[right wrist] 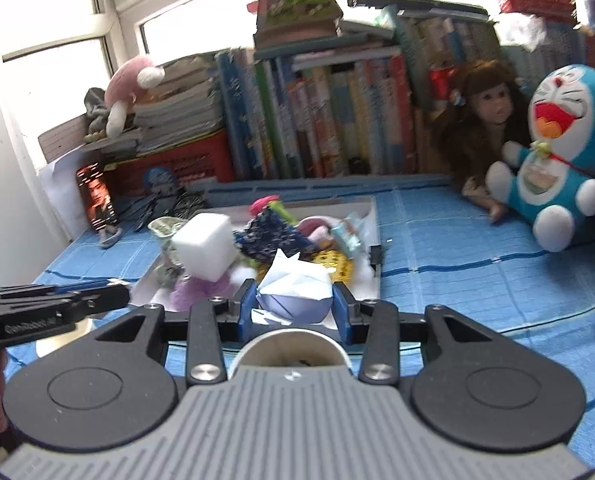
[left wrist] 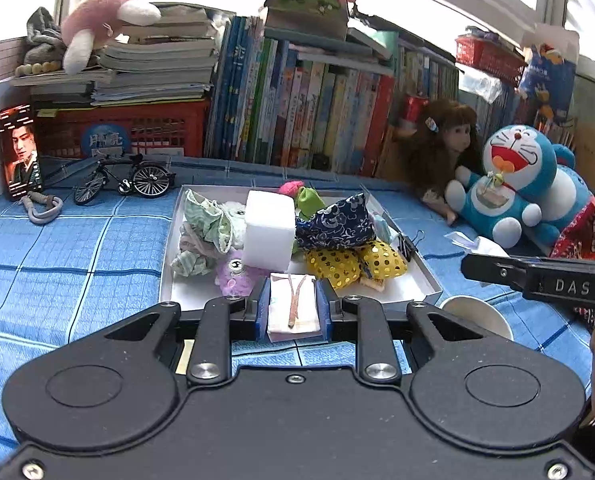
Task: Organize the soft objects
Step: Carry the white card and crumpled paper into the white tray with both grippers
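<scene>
left gripper [left wrist: 293, 306]: jaws narrow, clamped on tissue pack [left wrist: 293, 304], blue pads pressing both long sides; held above the cloth just in front of the tray's near edge
tissue pack: pale pink wrapper, thin reddish strip lying along its top
right gripper [right wrist: 293, 306]: jaws at a middling gap, pinching folded paper piece [right wrist: 295, 294] from both sides; held over the near-right part of the tray
folded paper piece: pale blue-white, creased, pointed corners sticking up
paper cup [right wrist: 293, 350]: white, open top, directly under the right gripper; in left wrist view sits on the cloth just beside the tray's near-right corner
tray [left wrist: 421, 276]: white, shallow, on blue checked cloth [left wrist: 77, 248]
tray contents: white foam cube [left wrist: 269, 230] near centre; navy patterned pouch [left wrist: 335, 224] to its right, resting over yellow sequin pouch [left wrist: 353, 262]; green-white fabric bundle [left wrist: 203, 226] on left; purple fuzzy toy [left wrist: 235, 278] at near-left; green and pink plush bits at far side, partly hidden
binder clip [left wrist: 411, 246]: black, on tray's right rim
outside tray: blue cat plush [left wrist: 513, 188] and doll [left wrist: 445, 148] at right by the book row [left wrist: 305, 112]; model bicycle [left wrist: 127, 180] and phone [left wrist: 20, 152] at left; pink plush [left wrist: 97, 20] up on stacked books
right wrist view: motion-blurred, small details unreadable
</scene>
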